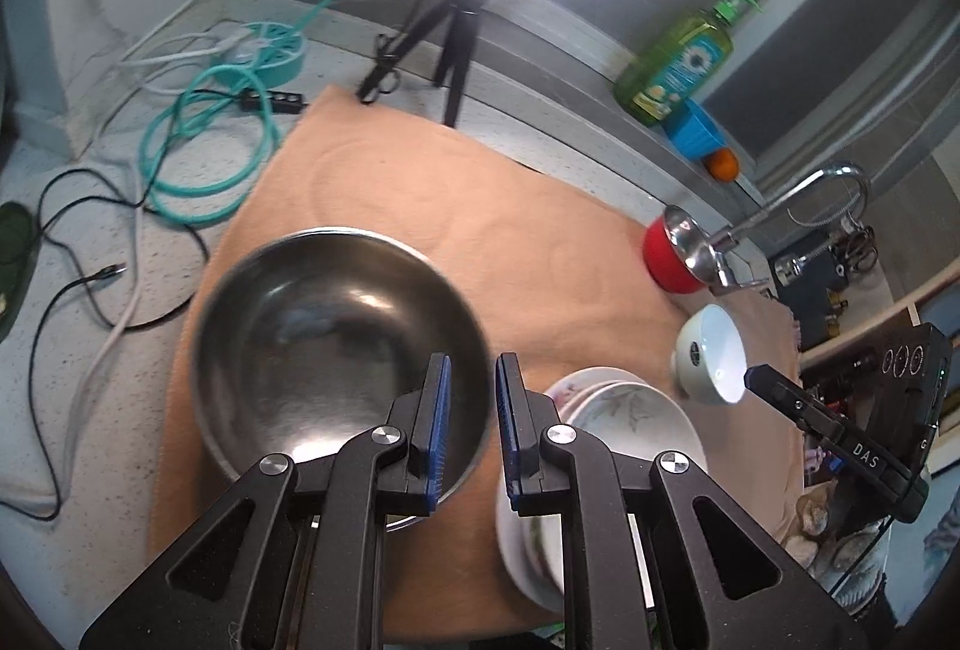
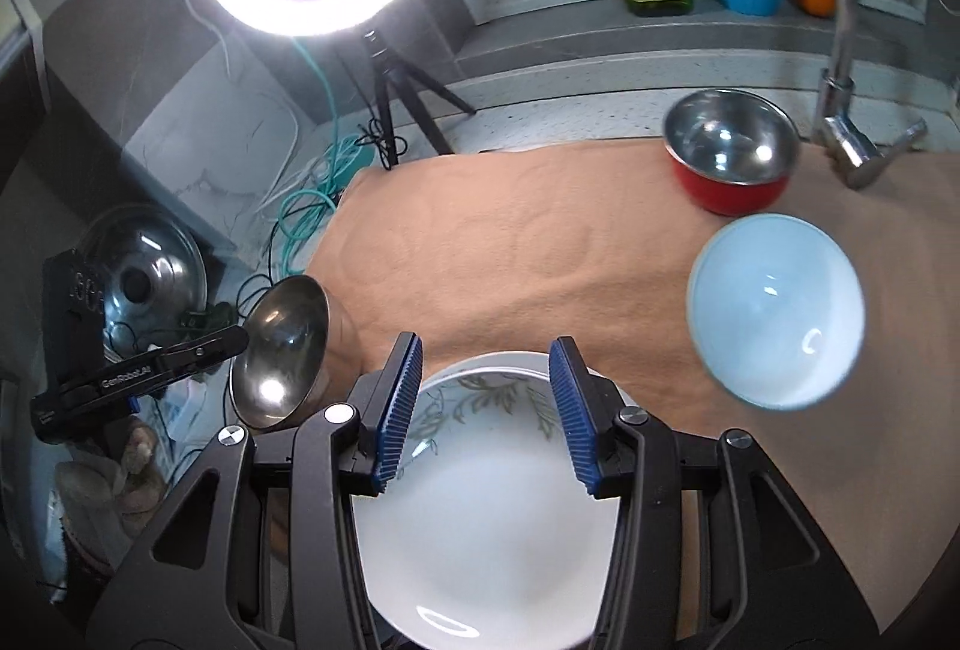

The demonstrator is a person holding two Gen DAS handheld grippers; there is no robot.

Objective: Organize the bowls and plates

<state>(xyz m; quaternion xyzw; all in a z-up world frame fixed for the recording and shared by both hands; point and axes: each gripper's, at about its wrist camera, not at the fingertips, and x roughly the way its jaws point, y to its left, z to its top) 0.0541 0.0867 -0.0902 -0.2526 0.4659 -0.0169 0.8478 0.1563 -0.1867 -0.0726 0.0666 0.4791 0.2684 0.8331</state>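
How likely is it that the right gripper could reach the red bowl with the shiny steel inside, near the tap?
Probably yes. The right gripper is open and empty, and only bare peach cloth lies between it and the red steel-lined bowl; the white ceramic bowl sits aside.

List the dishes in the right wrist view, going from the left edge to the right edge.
Tilted steel bowl clamped by the left gripper → white plate with a grey leaf pattern, below the right gripper → red bowl with a steel inside → pale blue-white bowl.
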